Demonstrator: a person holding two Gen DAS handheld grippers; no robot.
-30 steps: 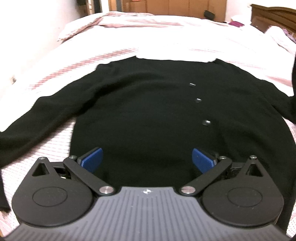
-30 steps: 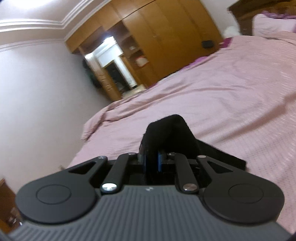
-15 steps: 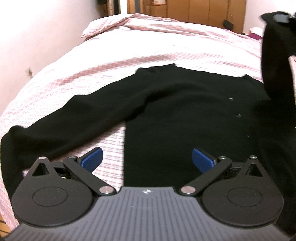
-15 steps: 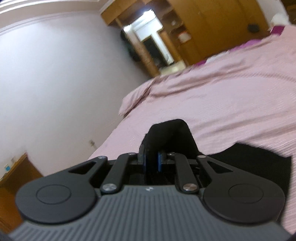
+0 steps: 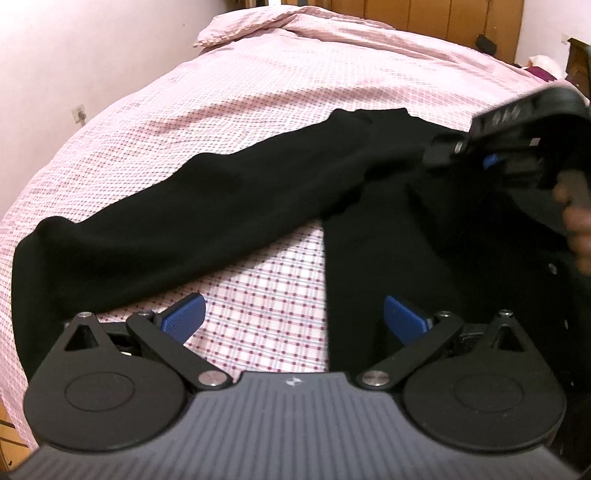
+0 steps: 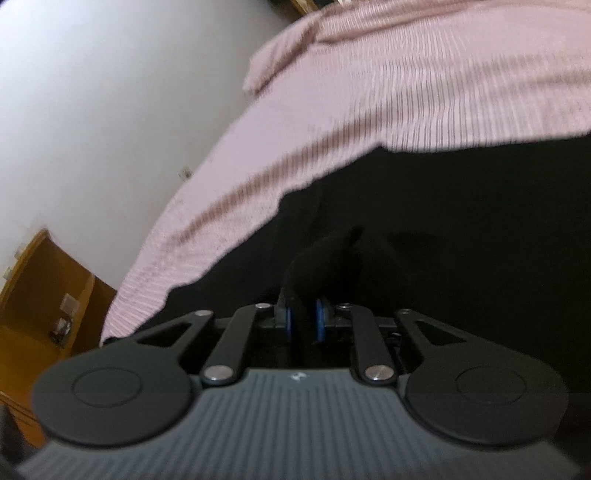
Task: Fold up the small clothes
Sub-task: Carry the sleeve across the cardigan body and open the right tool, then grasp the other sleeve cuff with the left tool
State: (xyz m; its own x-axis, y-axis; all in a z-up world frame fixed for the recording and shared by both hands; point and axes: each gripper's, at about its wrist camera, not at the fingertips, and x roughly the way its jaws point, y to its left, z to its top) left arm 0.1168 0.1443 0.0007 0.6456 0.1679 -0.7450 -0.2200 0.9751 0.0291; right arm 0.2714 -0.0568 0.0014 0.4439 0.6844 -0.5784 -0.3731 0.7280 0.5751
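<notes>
A black cardigan [image 5: 369,229] lies spread on the pink checked bed; its left sleeve [image 5: 155,229] stretches out to the left. My left gripper [image 5: 293,319] is open and empty, hovering low over the bedsheet beside the cardigan's left hem edge. My right gripper [image 6: 303,317] is shut on a black sleeve end [image 6: 325,258] and holds it over the cardigan's body [image 6: 461,229]. The right gripper also shows in the left wrist view [image 5: 491,160], above the cardigan's right part.
The pink checked bedsheet [image 5: 266,317] covers the whole bed, with a pillow [image 5: 266,26] at the far end. A white wall [image 5: 74,55] runs along the left. A wooden nightstand [image 6: 44,295] stands by the bed's left edge. Wooden wardrobes [image 5: 424,14] stand behind.
My right gripper has carried the sleeve end leftward and down over the cardigan's body. My left gripper has shifted left, now over the sheet by the hem.
</notes>
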